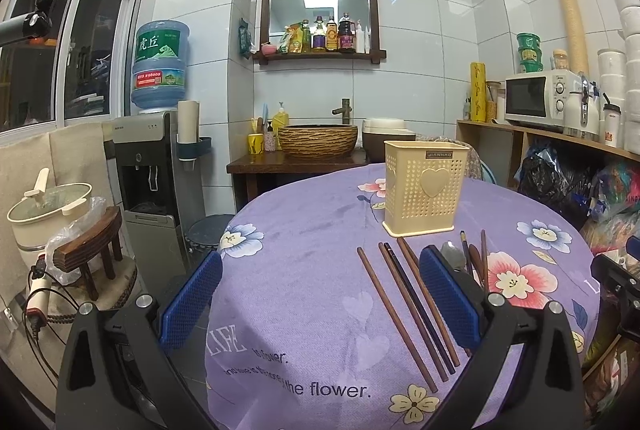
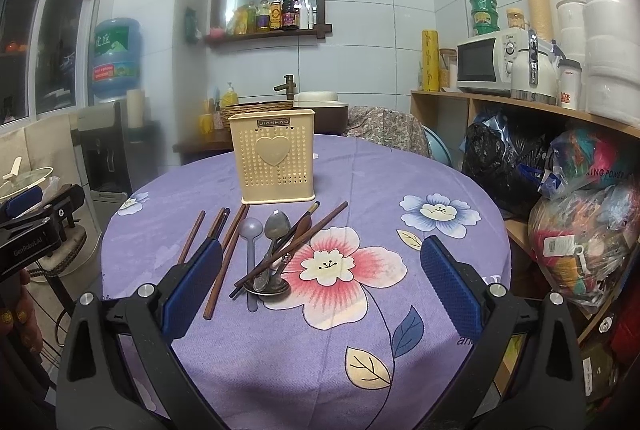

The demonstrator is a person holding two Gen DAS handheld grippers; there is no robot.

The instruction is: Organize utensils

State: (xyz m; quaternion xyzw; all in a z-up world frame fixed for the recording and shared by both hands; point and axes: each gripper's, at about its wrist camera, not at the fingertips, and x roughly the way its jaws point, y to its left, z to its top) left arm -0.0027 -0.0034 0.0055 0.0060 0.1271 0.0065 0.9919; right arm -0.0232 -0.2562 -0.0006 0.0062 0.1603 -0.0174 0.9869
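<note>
I see both the left gripper [image 1: 320,294] and right gripper [image 2: 320,284] with jaws apart, empty; chopsticks [image 1: 408,310] lie between the left jaws, utensil holder [image 1: 425,186] beyond.

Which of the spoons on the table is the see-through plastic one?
The pale translucent spoon, leftmost in the spoon pile beside the chopsticks. The other spoons are dull metal and lie tangled together to its right.

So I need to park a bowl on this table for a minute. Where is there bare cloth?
Free: the cloth right of the utensil pile, over the pink flower; also left of the chopsticks, toward the table's left edge. Crowded: the strip in front of the cream holder, where chopsticks and spoons lie.
</note>
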